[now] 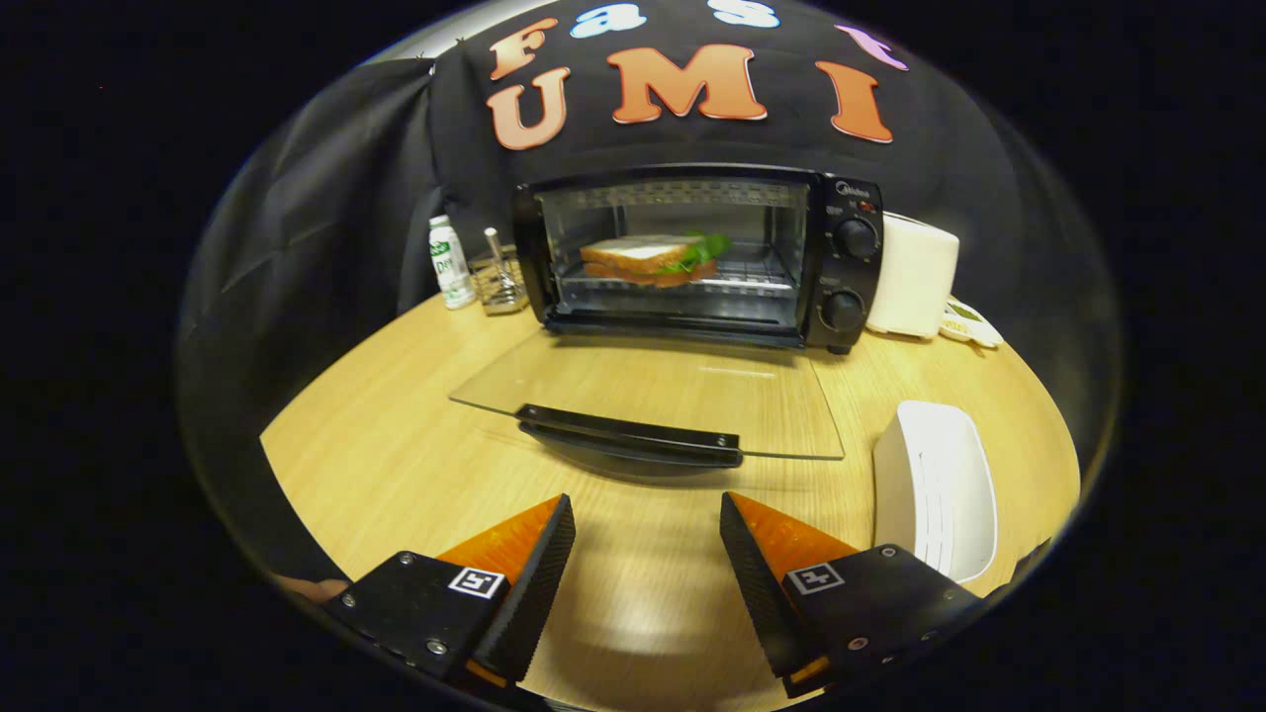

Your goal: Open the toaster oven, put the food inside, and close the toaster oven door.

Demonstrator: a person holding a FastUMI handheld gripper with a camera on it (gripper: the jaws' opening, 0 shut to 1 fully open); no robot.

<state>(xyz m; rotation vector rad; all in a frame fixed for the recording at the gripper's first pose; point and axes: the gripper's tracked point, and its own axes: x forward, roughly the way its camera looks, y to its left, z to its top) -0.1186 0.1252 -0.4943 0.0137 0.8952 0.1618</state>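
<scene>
The gripper (648, 509) hangs over the wooden table (396, 445), fingers spread wide with only bare tabletop between them. Just ahead lies the toaster oven (692, 252) door (653, 391), folded flat, its dark handle (628, 435) nearest the fingertips. The sandwich (648, 259) sits on the rack inside. A white dish (940, 489) rests beside the right finger.

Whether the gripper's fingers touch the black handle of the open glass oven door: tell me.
Apart. The gripper view shows bare wooden table between the open fingers and the black handle, which lies ahead of them.
</scene>
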